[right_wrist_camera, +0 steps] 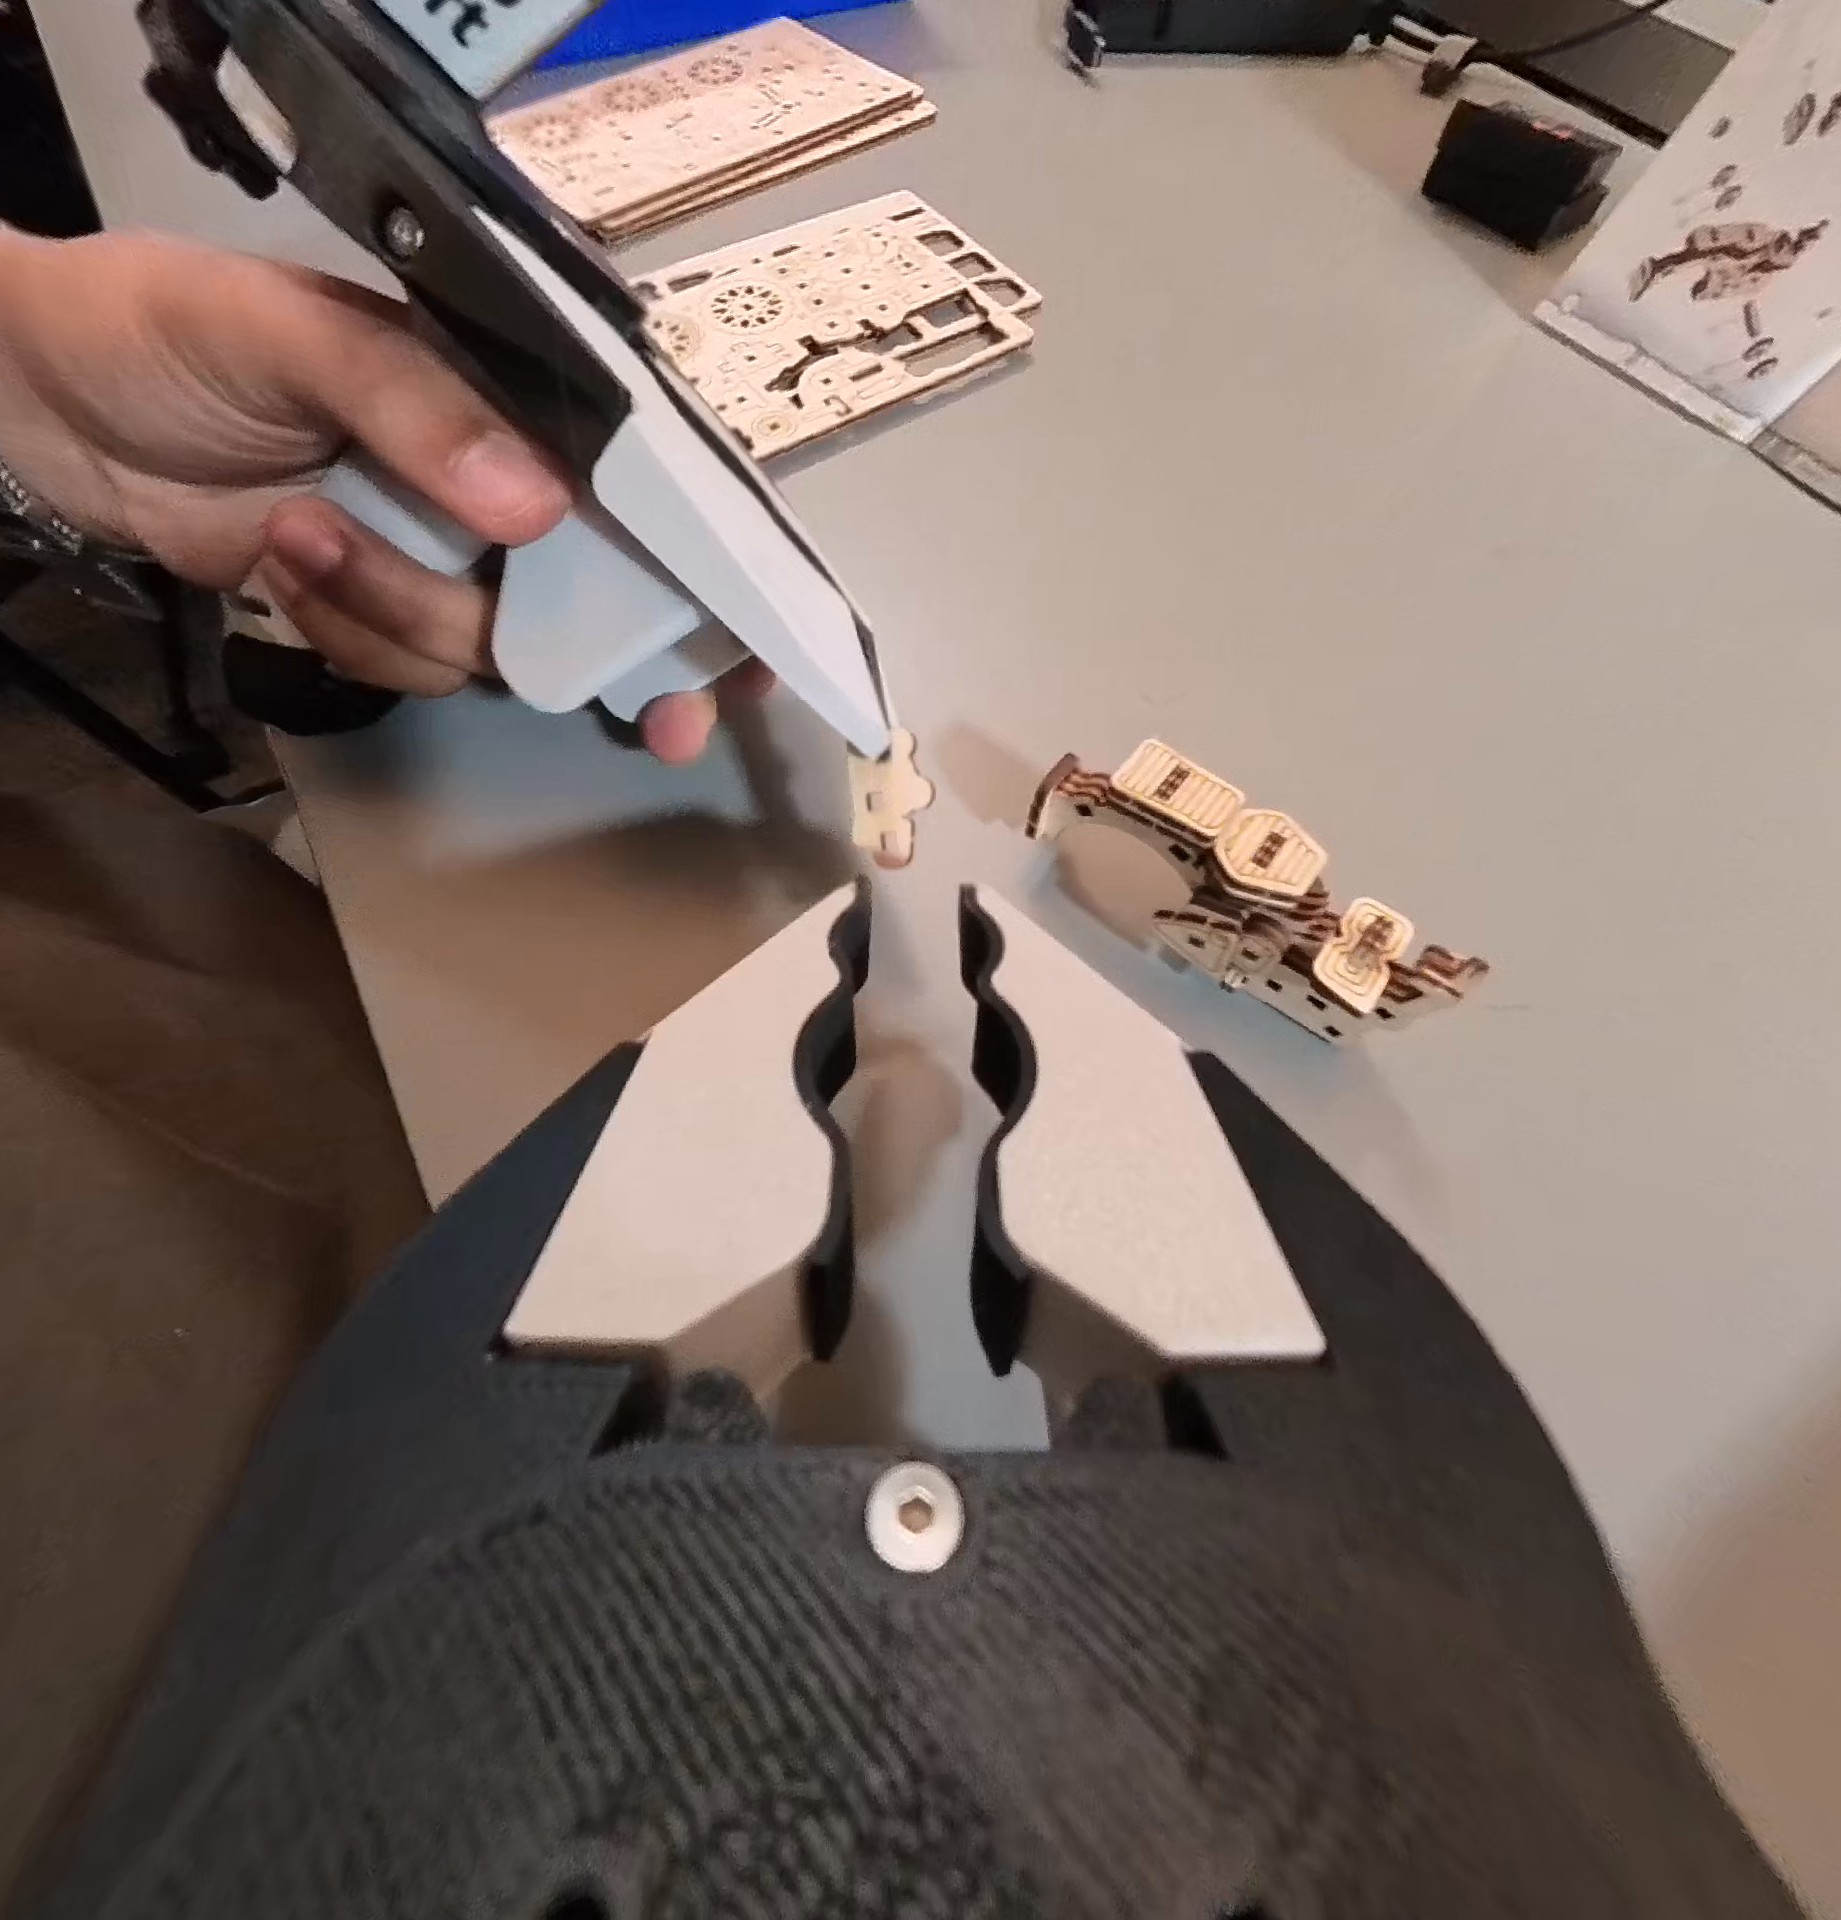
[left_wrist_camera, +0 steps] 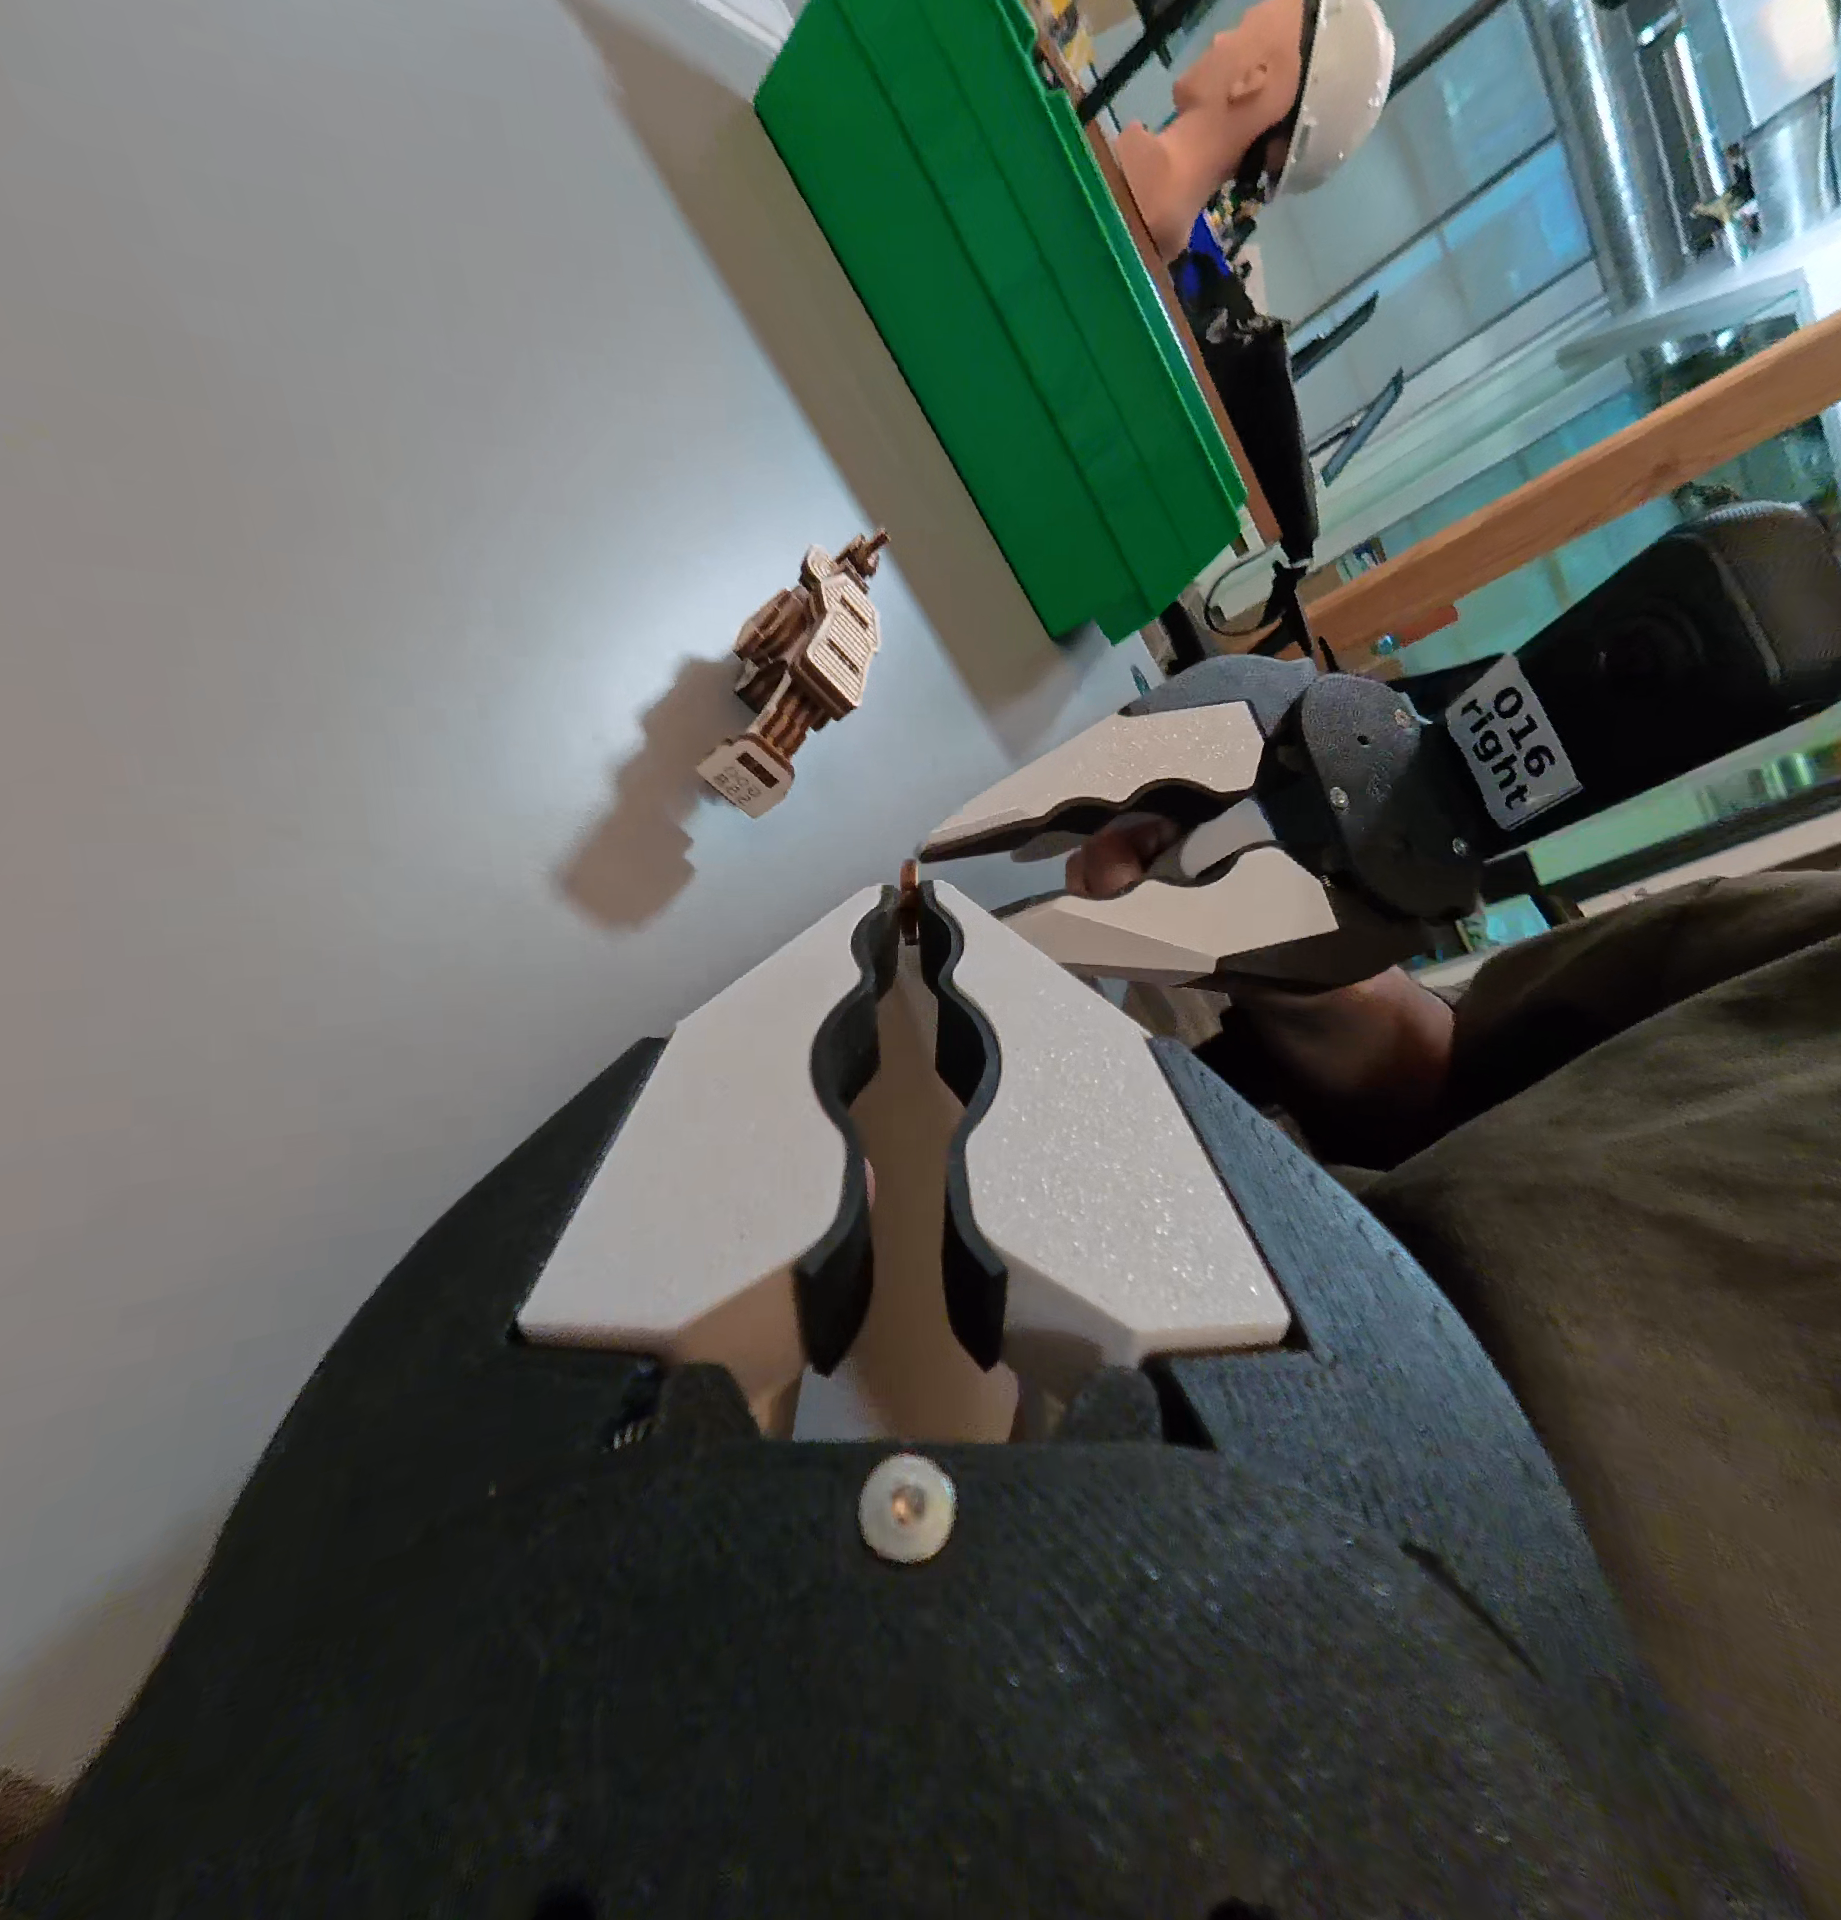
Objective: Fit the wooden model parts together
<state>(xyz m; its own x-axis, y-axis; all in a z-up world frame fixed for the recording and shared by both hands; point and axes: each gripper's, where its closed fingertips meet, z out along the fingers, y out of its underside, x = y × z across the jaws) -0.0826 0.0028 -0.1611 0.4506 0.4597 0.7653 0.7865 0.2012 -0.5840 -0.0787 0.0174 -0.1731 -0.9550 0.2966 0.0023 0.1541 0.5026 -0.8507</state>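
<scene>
My left gripper [left_wrist_camera: 908, 896] is shut on a small flat wooden part [left_wrist_camera: 909, 904], seen edge-on between its tips. In the right wrist view that part [right_wrist_camera: 892, 795] hangs from the left gripper [right_wrist_camera: 872, 734], held above the table. My right gripper [right_wrist_camera: 914, 896] is open and empty, its tips just below the part. It also shows in the left wrist view [left_wrist_camera: 973, 878], with one fingertip right next to the part. The half-built wooden model [right_wrist_camera: 1248, 888] lies on the grey table to the right; it also shows in the left wrist view [left_wrist_camera: 807, 665].
Wooden part sheets [right_wrist_camera: 843, 317] and a stack of them [right_wrist_camera: 708, 125] lie at the back left. An instruction sheet [right_wrist_camera: 1747, 218] and a black box [right_wrist_camera: 1518, 171] are at the back right. Green bins [left_wrist_camera: 1009, 312] stand at the table's far side. A person's hand [right_wrist_camera: 220, 416] holds the left gripper. Only a small space, under 4 cm, lies between the two pairs of fingers.
</scene>
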